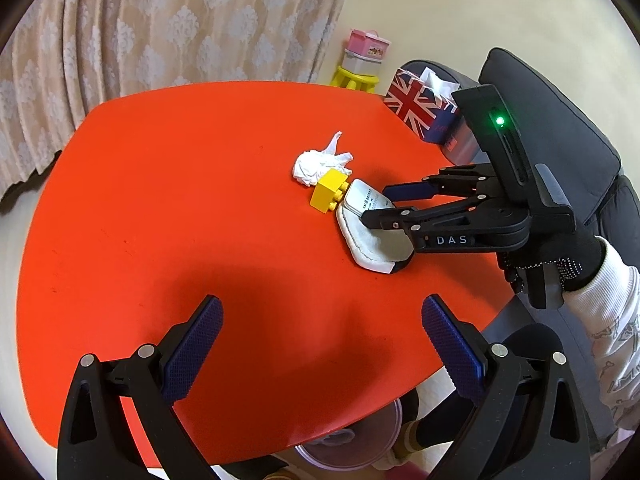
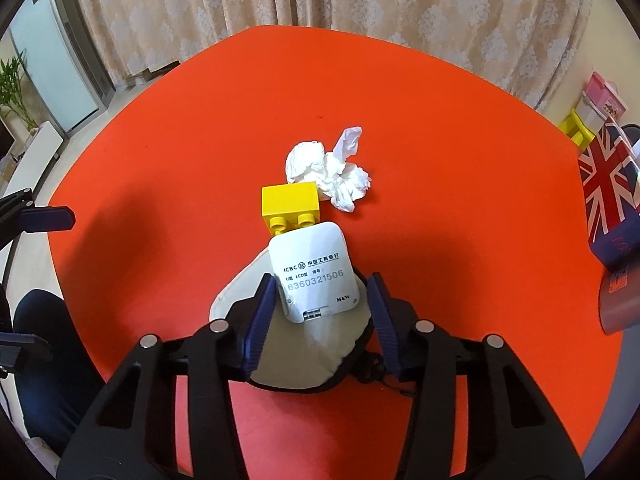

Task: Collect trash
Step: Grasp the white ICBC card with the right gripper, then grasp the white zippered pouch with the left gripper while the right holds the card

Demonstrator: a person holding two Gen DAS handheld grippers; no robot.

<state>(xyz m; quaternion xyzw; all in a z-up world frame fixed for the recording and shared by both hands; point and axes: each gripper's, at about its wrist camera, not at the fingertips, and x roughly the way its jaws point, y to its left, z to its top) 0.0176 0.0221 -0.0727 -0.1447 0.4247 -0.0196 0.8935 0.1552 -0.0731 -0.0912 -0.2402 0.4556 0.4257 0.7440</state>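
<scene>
You are working at a red-orange table with rounded corners; a beige patterned curtain is hanging behind it, falling down to the floor; a plain cream wall is standing beside the curtain; a yellow stool is carrying a pink box in the corner; a dark grey chair is sitting at the table's edge; a frosted glass door and a green plant are showing off to one side; daylight is glowing softly through the fabric.

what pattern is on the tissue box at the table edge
A Union Jack in red, white and blue on the tissue box; the left wrist view shows it best.
</scene>
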